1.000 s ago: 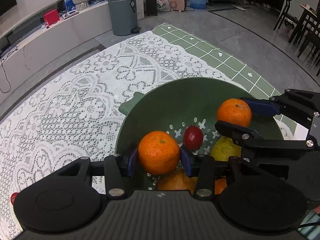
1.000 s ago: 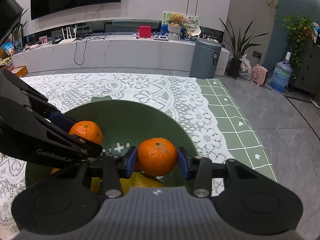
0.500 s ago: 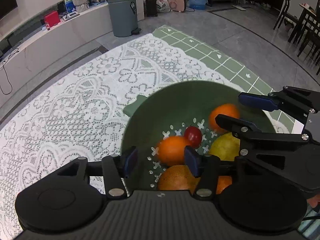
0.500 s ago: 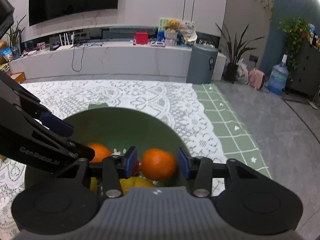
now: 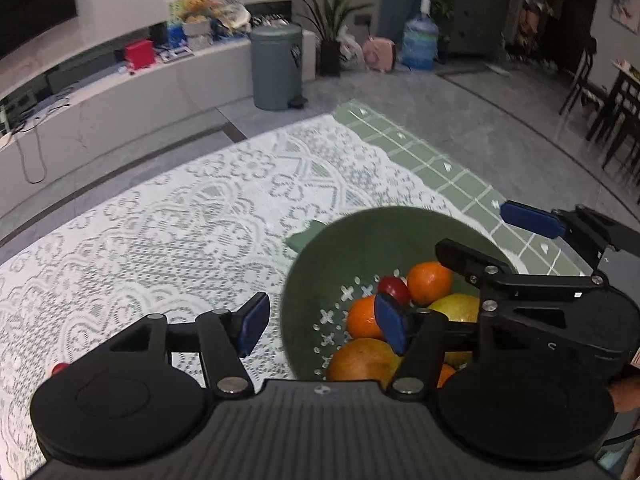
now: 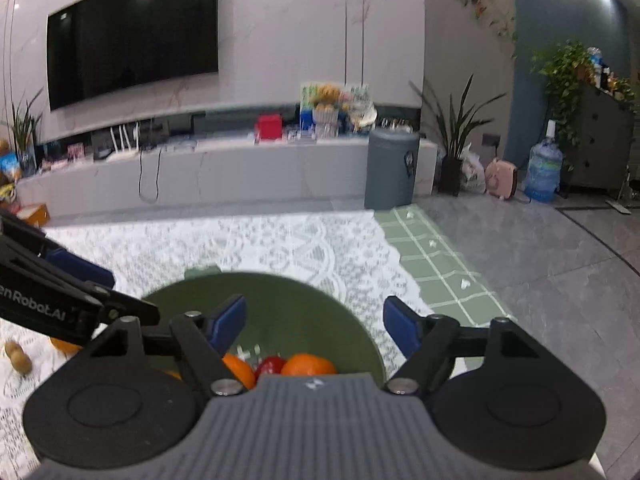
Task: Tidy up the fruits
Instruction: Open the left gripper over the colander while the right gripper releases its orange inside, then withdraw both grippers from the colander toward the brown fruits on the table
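A green colander bowl (image 5: 360,220) stands on the lace cloth and holds two oranges (image 5: 430,282) (image 5: 362,316), a small red fruit (image 5: 394,288), a yellow fruit (image 5: 456,306) and a bigger orange-red fruit (image 5: 362,360). My left gripper (image 5: 321,325) hangs over the bowl's left rim, jaws opening, gripping nothing. Over the bowl's right side my right gripper (image 5: 492,240) is also opening and empty. In the right wrist view that gripper (image 6: 314,326) spans the bowl (image 6: 300,300), with an orange (image 6: 308,364) and the red fruit (image 6: 270,365) below; the left gripper (image 6: 116,292) enters from the left.
A small brown fruit (image 6: 18,356) and an orange (image 6: 64,344) lie on the lace cloth left of the bowl. A small red fruit (image 5: 60,368) lies by the left gripper's body. The table edge with green checked cloth (image 5: 440,168) runs to the right.
Both grippers opened and let go of their oranges, which dropped into the bowl. The left gripper rose and drew to the left of the bowl. The right gripper tilted upward.
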The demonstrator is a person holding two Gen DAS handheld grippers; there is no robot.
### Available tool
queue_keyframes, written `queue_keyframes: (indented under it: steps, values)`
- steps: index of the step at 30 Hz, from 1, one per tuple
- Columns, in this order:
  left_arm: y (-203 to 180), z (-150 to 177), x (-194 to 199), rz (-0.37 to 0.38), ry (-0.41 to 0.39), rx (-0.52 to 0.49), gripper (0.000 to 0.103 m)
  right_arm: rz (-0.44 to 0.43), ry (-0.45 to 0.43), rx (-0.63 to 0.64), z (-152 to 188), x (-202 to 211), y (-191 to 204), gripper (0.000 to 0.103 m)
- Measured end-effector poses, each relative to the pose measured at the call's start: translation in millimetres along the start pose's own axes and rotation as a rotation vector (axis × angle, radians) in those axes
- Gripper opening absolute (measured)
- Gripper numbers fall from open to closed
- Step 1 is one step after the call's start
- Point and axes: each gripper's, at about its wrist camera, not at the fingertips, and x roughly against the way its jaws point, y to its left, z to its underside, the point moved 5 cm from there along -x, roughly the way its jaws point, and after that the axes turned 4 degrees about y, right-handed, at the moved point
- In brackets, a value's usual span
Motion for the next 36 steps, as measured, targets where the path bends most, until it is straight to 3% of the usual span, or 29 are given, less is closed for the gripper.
queue_keyframes:
  steps: [12,23,30,36]
  values:
    - [30,40,50,-0.091,-0.138,0.074,0.073,-0.062,-0.062,0.035,14,27,41,0.09]
    - [73,106,84,-0.178,-0.179,0.174,0.074,-0.093,-0.116,0.205,37,52,111,0.091]
    - [103,144,100,-0.207,-0.202,0.261,0.074,-0.15,-0.105,0.189,55,63,141,0.091]
    - [113,168,105,-0.227,-0.219,0.258,0.074,-0.18,-0.09,0.244,72,67,169,0.092]
